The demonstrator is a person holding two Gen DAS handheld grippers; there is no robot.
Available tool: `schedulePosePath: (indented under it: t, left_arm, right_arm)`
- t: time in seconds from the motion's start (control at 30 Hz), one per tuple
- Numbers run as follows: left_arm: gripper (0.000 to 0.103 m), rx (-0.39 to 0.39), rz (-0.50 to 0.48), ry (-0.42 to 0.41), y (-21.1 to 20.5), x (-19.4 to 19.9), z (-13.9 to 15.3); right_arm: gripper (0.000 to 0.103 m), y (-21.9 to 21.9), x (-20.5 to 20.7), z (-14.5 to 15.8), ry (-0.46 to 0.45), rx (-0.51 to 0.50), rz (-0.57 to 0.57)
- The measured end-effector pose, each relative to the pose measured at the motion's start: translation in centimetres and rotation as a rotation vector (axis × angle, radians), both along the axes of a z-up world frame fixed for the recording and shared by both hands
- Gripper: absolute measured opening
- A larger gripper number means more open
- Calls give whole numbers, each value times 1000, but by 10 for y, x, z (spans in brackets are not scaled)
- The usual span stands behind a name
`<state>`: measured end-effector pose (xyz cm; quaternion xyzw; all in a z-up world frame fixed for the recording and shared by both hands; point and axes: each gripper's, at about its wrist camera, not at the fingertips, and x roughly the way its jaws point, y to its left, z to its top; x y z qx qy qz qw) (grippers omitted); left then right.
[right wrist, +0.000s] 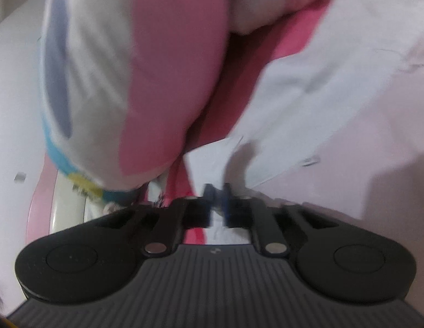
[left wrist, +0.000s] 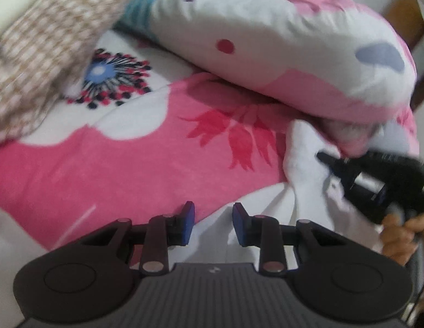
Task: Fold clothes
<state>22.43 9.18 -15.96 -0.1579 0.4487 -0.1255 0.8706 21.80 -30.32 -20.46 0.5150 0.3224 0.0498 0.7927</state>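
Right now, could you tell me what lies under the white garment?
The pink floral bedspread shows beneath the white garment at its edge. What lies under the garment's middle is covered.

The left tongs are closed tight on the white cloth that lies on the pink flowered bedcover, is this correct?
Not quite. In the left wrist view the left tongs are open, a clear gap between their blue pads, and grip nothing. The white cloth does lie on the pink flowered bedcover.

White garment on a flowered bed

The white garment (left wrist: 302, 169) lies crumpled and creased on the pink flowered bedsheet (left wrist: 130, 169), its far edge tucked beside a bunched quilt (left wrist: 280, 41); in the right wrist view its pale cloth (right wrist: 335, 104) is blurred.
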Motion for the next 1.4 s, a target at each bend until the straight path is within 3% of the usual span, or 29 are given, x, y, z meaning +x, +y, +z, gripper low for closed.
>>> schedulePosePath:
  t: [0.23,0.43,0.57,0.6,0.67,0.77,0.9,1.07,1.13,1.17,1.27,1.4]
  left_arm:
    - [28,64,-11,-17,-7,-2,-1]
    - [19,73,4,-12,-5,-1,-4]
    - [19,86,-7,-22,-6,-1,-4]
    - [19,89,-9,-24,-6,-2,-4]
    - [19,90,-14,-26,-6,-1,-4]
    - [19,88,-20,-28,-5,-1,-3]
    - [19,94,-28,-35,-6,-3,-3]
    - [19,105,-29,-43,-7,-5,-4]
    - [15,108,-25,-45,-7,-5,-4]
    - [10,118,-18,-47,-6,-6,-5]
    - [2,141,8,-54,-4,-8,-5]
    - [1,168,46,-67,0,-10,-5]
  right_arm:
    - [0,6,-31,45,-66,-225,-71]
    - [1,13,-30,24,106,-382,-88]
    - [5,17,-26,22,172,-473,-122]
    - [6,16,-26,29,172,-501,-139]
    - [21,17,-31,45,151,-567,-169]
    - [23,29,-34,69,109,-691,-165]
    - [23,75,3,84,64,-789,75]
    - [25,124,81,57,159,-886,286]
    - [20,120,101,43,216,-900,287]
    - [4,116,102,39,222,-885,271]
    - [2,113,92,46,186,-864,212]
    - [2,123,91,49,83,-904,176]
